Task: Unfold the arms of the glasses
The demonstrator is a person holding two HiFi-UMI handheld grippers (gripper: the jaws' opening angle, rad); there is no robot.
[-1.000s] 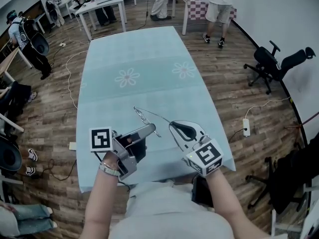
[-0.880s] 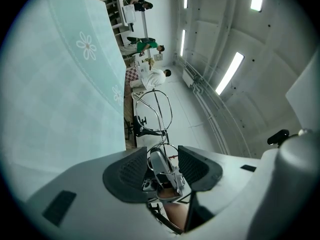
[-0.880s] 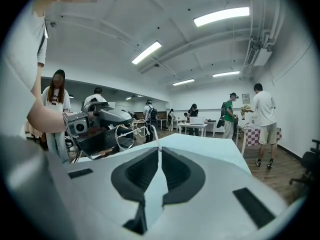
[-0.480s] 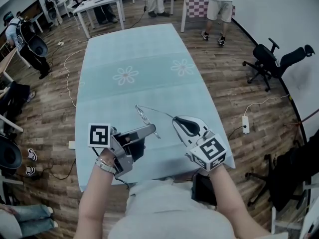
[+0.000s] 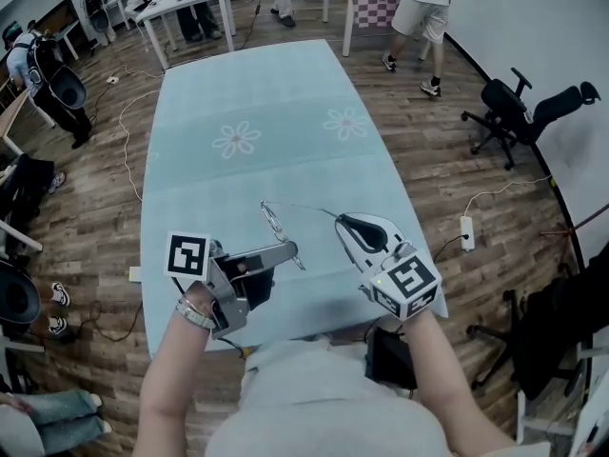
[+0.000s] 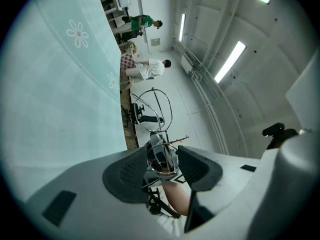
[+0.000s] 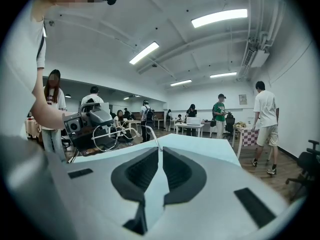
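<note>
Left gripper [image 5: 288,251] clamps the glasses [image 5: 274,223] at the front. Right gripper [image 5: 341,221] pinches the tip of one arm [image 5: 301,208]. That arm runs crosswise between the two grippers.

Both forearms reach forward from the near side of the glasses [image 5: 274,221]. The left gripper [image 5: 288,251] lies about level on the near left of the glasses and points toward them. Its jaws are clamped on the rim of one lens. The left wrist [image 5: 195,314] is bent behind it. The right gripper [image 5: 341,221] sits on the right of the glasses, tipped slightly downward. Its jaws are almost together, pinching the end of the thin arm.
</note>
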